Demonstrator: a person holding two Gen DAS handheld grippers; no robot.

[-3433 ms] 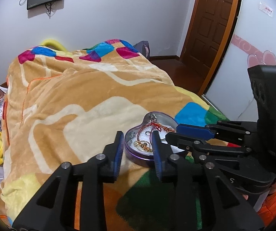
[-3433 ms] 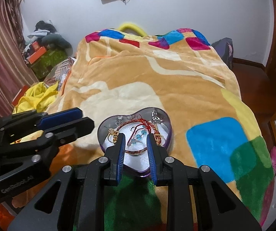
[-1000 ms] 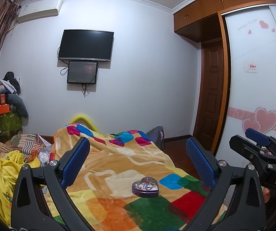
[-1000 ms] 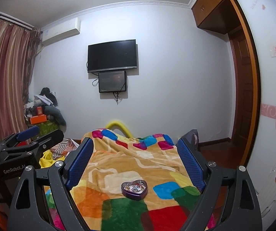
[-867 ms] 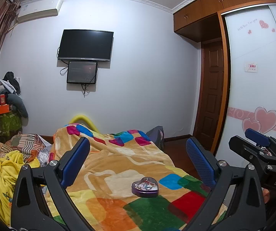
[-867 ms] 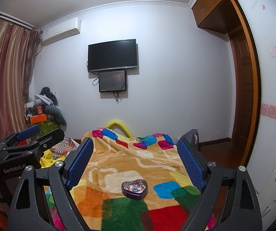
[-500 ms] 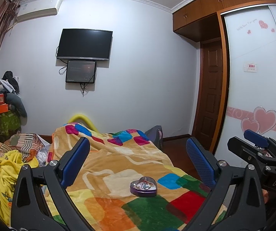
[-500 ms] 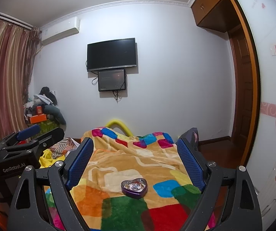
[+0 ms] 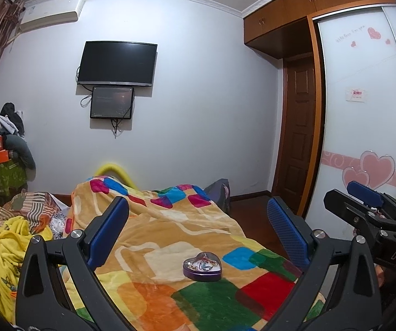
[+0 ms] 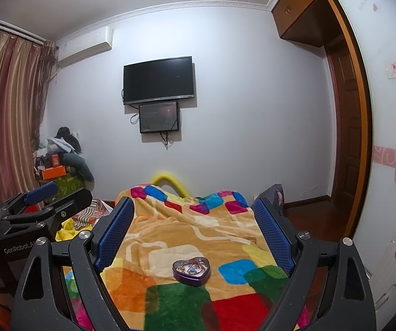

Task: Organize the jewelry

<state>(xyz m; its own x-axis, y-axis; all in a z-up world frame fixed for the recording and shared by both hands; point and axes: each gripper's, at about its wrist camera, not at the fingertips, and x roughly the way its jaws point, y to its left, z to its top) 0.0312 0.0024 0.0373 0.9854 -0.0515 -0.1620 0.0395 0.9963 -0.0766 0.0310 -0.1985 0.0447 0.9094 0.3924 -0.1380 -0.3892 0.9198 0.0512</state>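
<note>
Purple heart-shaped tin [image 9: 202, 267] of jewelry sits on the patchwork blanket [image 9: 170, 248] covering the bed; left gripper [image 9: 198, 233] and right gripper [image 10: 195, 233] both gape wide, empty; television [image 10: 158, 80] on white wall.

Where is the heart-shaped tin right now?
In both wrist views the heart-shaped tin sits on the blanket low centre, beside the blue square patch, untouched.

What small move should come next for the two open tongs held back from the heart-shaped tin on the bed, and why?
Probably none beyond lowering the tongs away. The heart-shaped tin sits alone on the blanket with the jewelry inside. Both the left tongs and the right tongs are wide open, empty and well clear.
</note>
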